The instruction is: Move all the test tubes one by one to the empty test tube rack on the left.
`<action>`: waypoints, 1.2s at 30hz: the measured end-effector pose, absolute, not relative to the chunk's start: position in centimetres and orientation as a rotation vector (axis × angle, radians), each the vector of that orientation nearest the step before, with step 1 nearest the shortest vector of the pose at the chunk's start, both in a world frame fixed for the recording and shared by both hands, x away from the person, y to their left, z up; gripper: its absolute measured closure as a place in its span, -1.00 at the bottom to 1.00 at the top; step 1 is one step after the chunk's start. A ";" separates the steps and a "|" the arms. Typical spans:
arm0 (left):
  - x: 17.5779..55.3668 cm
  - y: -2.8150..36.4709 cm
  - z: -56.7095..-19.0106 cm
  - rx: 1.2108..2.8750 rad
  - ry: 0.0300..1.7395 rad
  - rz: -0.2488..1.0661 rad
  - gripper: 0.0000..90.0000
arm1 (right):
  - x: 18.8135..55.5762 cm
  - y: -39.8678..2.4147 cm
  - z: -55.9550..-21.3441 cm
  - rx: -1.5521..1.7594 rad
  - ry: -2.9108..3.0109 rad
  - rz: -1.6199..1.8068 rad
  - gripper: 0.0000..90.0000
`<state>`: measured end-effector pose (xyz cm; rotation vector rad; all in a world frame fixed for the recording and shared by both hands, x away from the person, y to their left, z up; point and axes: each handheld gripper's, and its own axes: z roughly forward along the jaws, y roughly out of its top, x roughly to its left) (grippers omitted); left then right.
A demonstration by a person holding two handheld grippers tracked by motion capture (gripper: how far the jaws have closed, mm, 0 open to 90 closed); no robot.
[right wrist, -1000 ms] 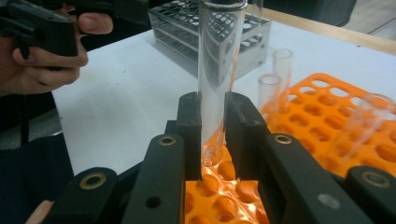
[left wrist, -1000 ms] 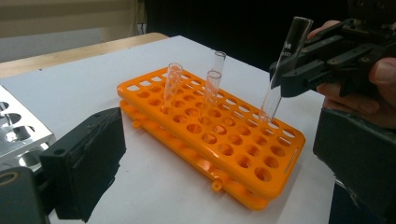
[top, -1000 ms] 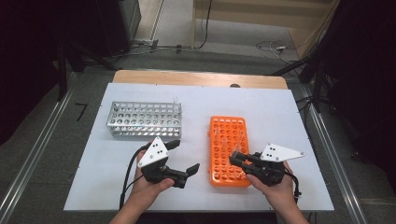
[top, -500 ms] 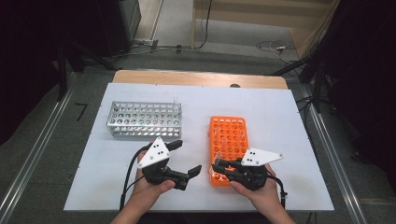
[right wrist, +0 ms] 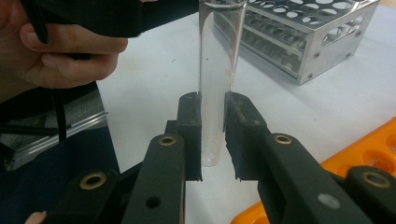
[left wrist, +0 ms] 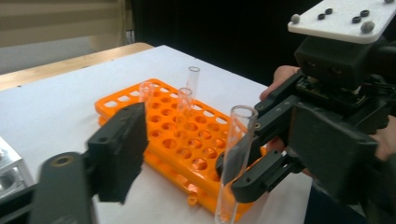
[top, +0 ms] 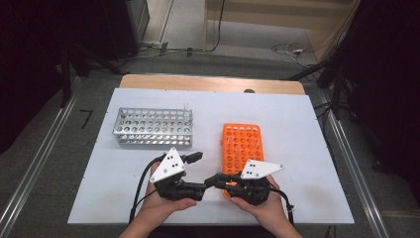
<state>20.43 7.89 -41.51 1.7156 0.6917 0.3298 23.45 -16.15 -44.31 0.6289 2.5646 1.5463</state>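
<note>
A: Item one, right gripper [right wrist: 212,135]?
B: It is clamping an upright glass test tube [right wrist: 215,74], above the desk [top: 297,129], beside the orange rack [top: 241,144].
A: Item two, left gripper [top: 202,171]?
B: Its jaws have just been closing, standing apart around the tube, not pressing.

Bright even overhead light on the white table [top: 297,129], dark surroundings, soft shadows, near jaws blurred, slight grain

A metal rack [top: 153,127] stands on the white table [top: 297,119], left of the orange rack [top: 241,144].
</note>
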 end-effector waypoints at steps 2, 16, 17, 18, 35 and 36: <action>20.4 7.7 -41.6 1.730 0.678 0.317 -0.32 | 23.4 -16.0 -44.3 0.628 2.568 1.545 0.64; 20.5 6.5 -42.3 1.789 0.656 0.306 0.45 | 23.1 -15.7 -44.2 0.610 2.585 1.558 0.64; 20.5 6.5 -42.3 1.789 0.656 0.306 0.48 | 23.1 -15.7 -44.2 0.610 2.585 1.558 0.64; 20.5 6.4 -42.3 1.792 0.656 0.307 0.51 | 23.0 -15.7 -44.2 0.601 2.589 1.560 0.64; 20.8 7.3 -42.0 1.761 0.667 0.322 0.67 | 23.1 -16.5 -44.1 0.570 2.607 1.604 0.15; 20.8 7.5 -42.0 1.760 0.671 0.327 0.67 | 23.1 -16.7 -44.1 0.565 2.604 1.610 0.07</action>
